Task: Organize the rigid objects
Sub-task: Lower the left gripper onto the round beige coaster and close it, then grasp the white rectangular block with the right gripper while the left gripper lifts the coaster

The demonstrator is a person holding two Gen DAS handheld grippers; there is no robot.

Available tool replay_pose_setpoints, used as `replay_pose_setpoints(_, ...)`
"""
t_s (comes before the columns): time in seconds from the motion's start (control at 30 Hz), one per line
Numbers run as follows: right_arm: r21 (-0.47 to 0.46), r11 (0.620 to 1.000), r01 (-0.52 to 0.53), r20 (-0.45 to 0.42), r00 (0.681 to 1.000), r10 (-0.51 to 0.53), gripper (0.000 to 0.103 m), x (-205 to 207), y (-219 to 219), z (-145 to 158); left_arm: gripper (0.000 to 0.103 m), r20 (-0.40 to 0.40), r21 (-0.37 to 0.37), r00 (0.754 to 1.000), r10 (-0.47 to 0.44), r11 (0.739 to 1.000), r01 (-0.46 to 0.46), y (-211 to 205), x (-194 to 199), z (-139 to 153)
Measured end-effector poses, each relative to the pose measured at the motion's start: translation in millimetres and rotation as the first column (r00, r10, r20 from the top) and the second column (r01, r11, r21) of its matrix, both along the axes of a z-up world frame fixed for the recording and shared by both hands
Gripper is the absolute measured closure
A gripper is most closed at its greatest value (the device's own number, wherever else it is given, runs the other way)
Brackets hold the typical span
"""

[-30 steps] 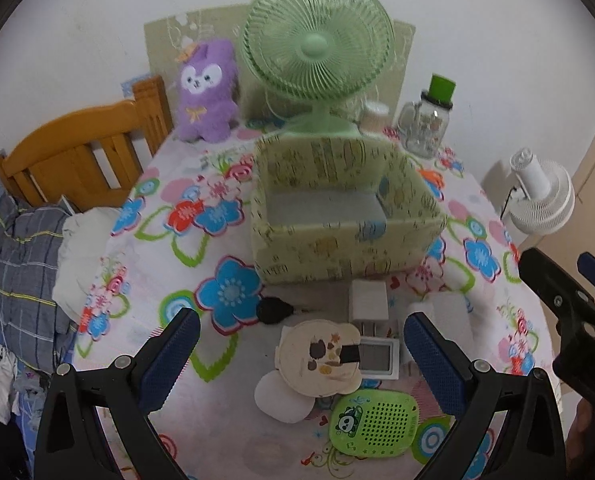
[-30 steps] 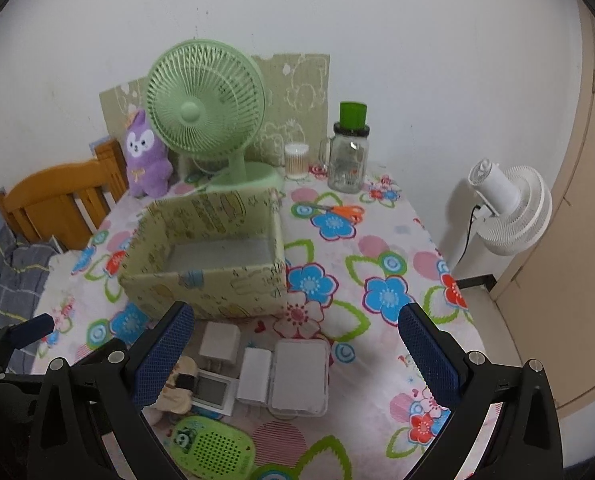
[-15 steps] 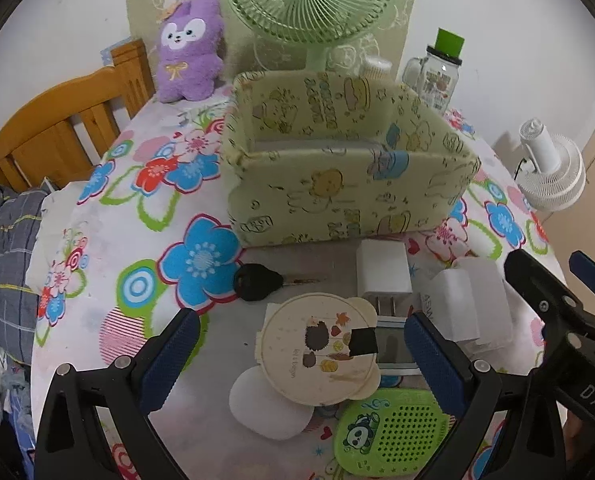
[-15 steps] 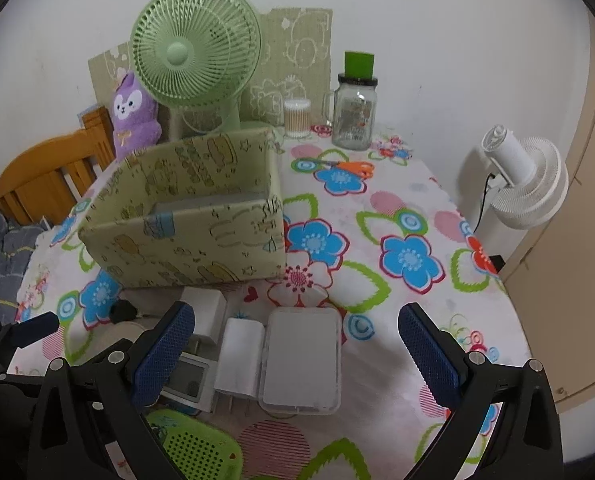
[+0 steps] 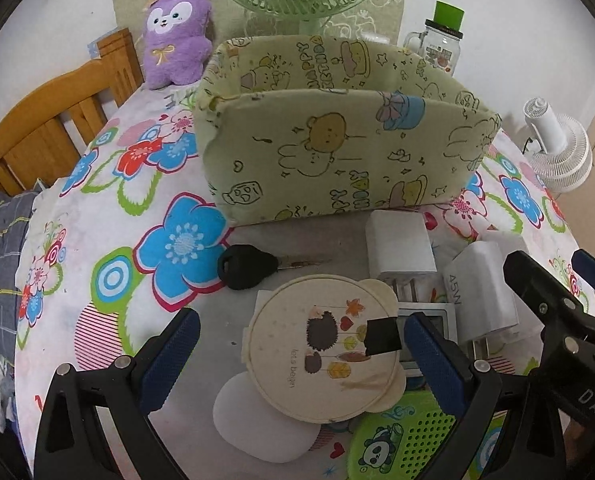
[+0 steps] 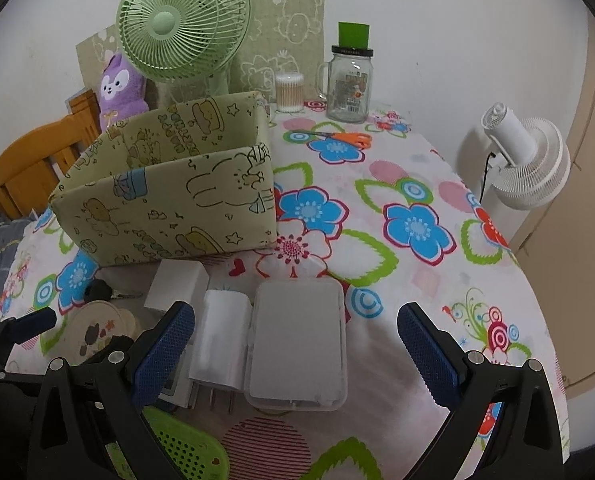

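Note:
A green fabric storage box (image 5: 337,148) (image 6: 169,196) stands open on the flowered table. In front of it lie a black key (image 5: 249,266), a round cream mirror with a hedgehog picture (image 5: 323,354), a white oval pebble (image 5: 257,424), two white chargers (image 5: 399,246) (image 5: 483,292), a small white framed display (image 5: 429,322), a green panda case (image 5: 401,440) and a clear plastic case (image 6: 297,340). My left gripper (image 5: 297,344) is open, low over the mirror. My right gripper (image 6: 293,344) is open, straddling the clear case and a charger (image 6: 221,340).
A green desk fan (image 6: 181,28), a purple plush (image 5: 177,32), a glass jar with a green lid (image 6: 349,80), a cotton-swab tub (image 6: 289,92) and orange scissors (image 6: 337,138) stand behind. A wooden chair (image 5: 49,128) is at left, a white fan (image 6: 525,164) at right.
Both grippers have moved down and forward toward the items in front of the box. Both stay open. Nothing on the table has moved.

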State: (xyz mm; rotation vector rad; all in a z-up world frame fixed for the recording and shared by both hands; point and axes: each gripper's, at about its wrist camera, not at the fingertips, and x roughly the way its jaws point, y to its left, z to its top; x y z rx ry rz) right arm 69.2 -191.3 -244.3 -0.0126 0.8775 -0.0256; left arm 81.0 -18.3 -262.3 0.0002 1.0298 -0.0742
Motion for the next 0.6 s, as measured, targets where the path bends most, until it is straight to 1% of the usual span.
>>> replay_pose_setpoints(0.03,-0.001,1.000,0.001,0.002,1.000,-0.001,0.001,-1,1,0,0.001,-0.002,0.004,1.000,-0.004,1.000,0.004,-1,-1,-1)
replay_pose_setpoints(0.13,-0.012,1.000,-0.004,0.006,1.000,0.004,0.001,-3,4,1,0.006,-0.019,0.015,1.000,-0.003,1.000,0.003,-2,-2,-6)
replay_pose_setpoints(0.2,-0.011,1.000,-0.012,0.002,1.000,0.012,0.002,-3,7,0,0.008,-0.024,-0.012,1.000,0.005,1.000,-0.006,0,-3,-6)
replay_pose_setpoints(0.3,0.003,1.000,-0.014,-0.006,1.000,0.014,0.004,-3,9,-1,0.015,-0.029,-0.051,1.000,0.005,0.999,-0.006,1,-2,-6)
replay_pose_setpoints(0.4,0.005,1.000,-0.006,-0.012,1.000,0.006,0.004,-2,10,-2,0.022,-0.019,-0.056,1.000,-0.010,0.998,0.009,-2,-4,-5)
replay_pose_setpoints(0.53,0.005,1.000,-0.007,-0.024,1.000,0.007,0.004,-2,10,-5,0.023,0.003,-0.019,1.000,-0.025,1.000,0.025,-7,-6,-3)
replay_pose_setpoints(0.6,0.001,1.000,-0.016,-0.025,1.000,0.016,0.005,-2,12,-5,0.023,0.024,0.016,0.999,-0.037,0.999,0.036,-9,-9,-1)
